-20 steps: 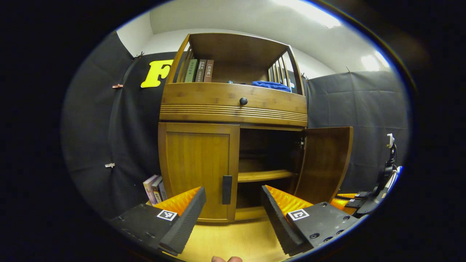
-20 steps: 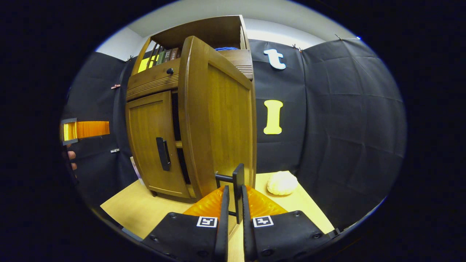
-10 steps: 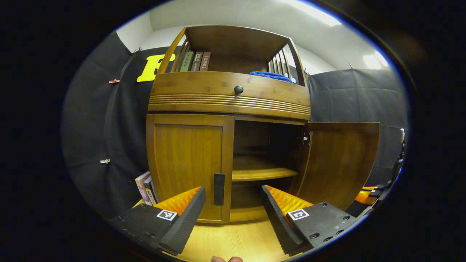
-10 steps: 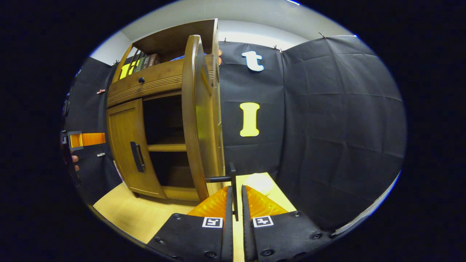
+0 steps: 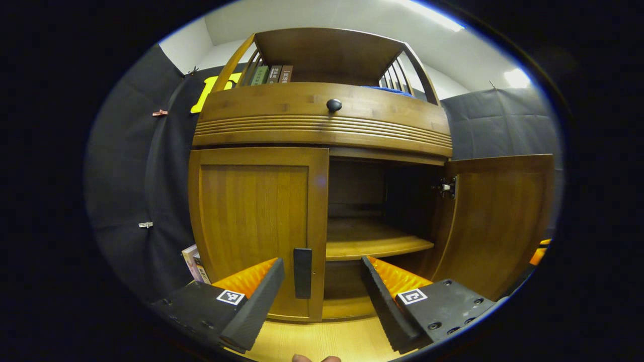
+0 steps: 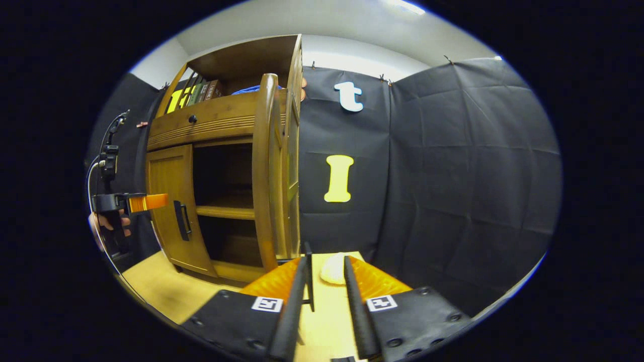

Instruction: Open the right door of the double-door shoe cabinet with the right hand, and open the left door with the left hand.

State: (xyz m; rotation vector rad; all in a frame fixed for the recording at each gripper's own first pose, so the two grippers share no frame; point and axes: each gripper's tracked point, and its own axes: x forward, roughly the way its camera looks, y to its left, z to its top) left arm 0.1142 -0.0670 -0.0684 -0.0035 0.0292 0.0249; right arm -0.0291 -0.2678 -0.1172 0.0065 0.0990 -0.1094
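Observation:
The wooden shoe cabinet (image 5: pixel 322 128) fills the left gripper view. Its left door (image 5: pixel 254 226) is closed, with a dark vertical handle (image 5: pixel 302 265) near its inner edge. My left gripper (image 5: pixel 322 264) is open just short of that handle, which sits close to the left finger. The right door (image 5: pixel 498 221) stands swung wide open. In the right gripper view that door (image 6: pixel 264 171) is seen edge-on. Its handle (image 6: pixel 308 274) stands between the parted fingers of my open right gripper (image 6: pixel 326 260), against the left one. The left gripper (image 6: pixel 131 202) shows beside the closed door.
A drawer with a round knob (image 5: pixel 333 104) sits above the doors, under an open shelf with books (image 5: pixel 271 74). More books (image 5: pixel 193 261) lean at the cabinet's left foot. A pale round object (image 6: pixel 334 269) lies on the wooden table (image 6: pixel 166 289) by the wall.
The right door has swung further open. My right gripper's fingers have parted from its handle. My left gripper has come closer to the left door's handle.

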